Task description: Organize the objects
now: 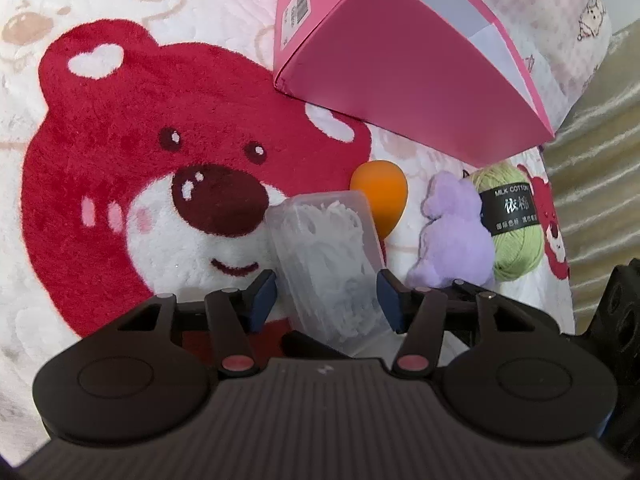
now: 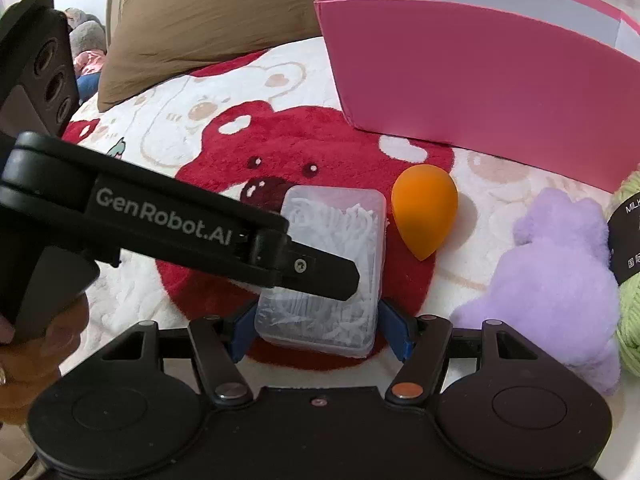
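The clear plastic box of white floss picks [image 2: 324, 276] lies on the bear-print blanket [image 1: 80, 200], near the pink cardboard box [image 2: 460, 76]. Both the left claw [image 1: 326, 300] and right claw [image 2: 318, 328] straddle it, pads apart; one should close squarely before lifting.

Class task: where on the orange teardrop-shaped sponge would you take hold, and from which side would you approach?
Grip the orange sponge across its wide rounded half, coming from above. It lies flat on the bear blanket, point toward the camera; the point is too narrow to pinch securely. The clear plastic box sits close on one side, so set the tongs carefully.
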{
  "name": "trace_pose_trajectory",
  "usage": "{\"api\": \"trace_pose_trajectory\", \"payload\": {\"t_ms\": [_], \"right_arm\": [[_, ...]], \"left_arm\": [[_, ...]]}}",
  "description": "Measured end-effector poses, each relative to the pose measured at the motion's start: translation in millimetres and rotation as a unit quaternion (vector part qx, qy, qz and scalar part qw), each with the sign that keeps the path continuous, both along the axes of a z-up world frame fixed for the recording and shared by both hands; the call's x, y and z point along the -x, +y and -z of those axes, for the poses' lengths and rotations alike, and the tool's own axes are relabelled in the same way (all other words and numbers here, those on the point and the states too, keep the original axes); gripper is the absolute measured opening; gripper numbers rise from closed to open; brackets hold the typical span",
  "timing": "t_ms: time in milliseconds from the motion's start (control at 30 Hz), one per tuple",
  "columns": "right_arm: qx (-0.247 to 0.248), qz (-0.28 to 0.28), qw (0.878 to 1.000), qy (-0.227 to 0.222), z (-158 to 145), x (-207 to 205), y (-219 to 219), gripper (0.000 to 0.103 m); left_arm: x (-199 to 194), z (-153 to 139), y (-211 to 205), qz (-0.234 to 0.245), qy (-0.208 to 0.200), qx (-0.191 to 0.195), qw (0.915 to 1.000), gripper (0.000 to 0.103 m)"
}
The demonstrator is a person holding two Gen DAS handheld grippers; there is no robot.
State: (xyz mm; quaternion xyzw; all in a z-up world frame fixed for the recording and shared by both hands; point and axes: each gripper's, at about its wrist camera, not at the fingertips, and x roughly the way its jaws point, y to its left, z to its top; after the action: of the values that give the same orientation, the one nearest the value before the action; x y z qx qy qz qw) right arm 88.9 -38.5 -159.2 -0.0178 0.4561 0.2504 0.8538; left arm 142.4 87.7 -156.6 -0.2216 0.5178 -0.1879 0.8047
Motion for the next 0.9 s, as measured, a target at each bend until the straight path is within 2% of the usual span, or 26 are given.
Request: {"api": "trace_pose_trajectory", "payload": {"t_ms": [200,333,633,900], "right_arm": [[-0.001,0.005,1.000,-0.008,2.1,-2.8,1.9,0.069],[-0.012,-0.001,1.000,-0.017,5.1,-1.7,-2.6,0.069],[-0.015,0.009,1.000,-0.024,1.8,1.9,-3.0,0.068],[-0.009,-0.009,1.000,-0.027,-5.8,10.3,-7.0,0.065]], "left_arm": [[-0.7,1.2,-4.3,0.005,-0.008,-0.006,0.9999,0.059],[2.8,-2.6,-10.4,0.011,-0.018,-0.022,0.9995,0.058],[6.6,-3.2,-11.2,0.008,-0.025,-0.024,0.9993,0.058],[22.5,-7.6,-9.2,0.001,0.003,-0.013,0.9999,0.053]]}}
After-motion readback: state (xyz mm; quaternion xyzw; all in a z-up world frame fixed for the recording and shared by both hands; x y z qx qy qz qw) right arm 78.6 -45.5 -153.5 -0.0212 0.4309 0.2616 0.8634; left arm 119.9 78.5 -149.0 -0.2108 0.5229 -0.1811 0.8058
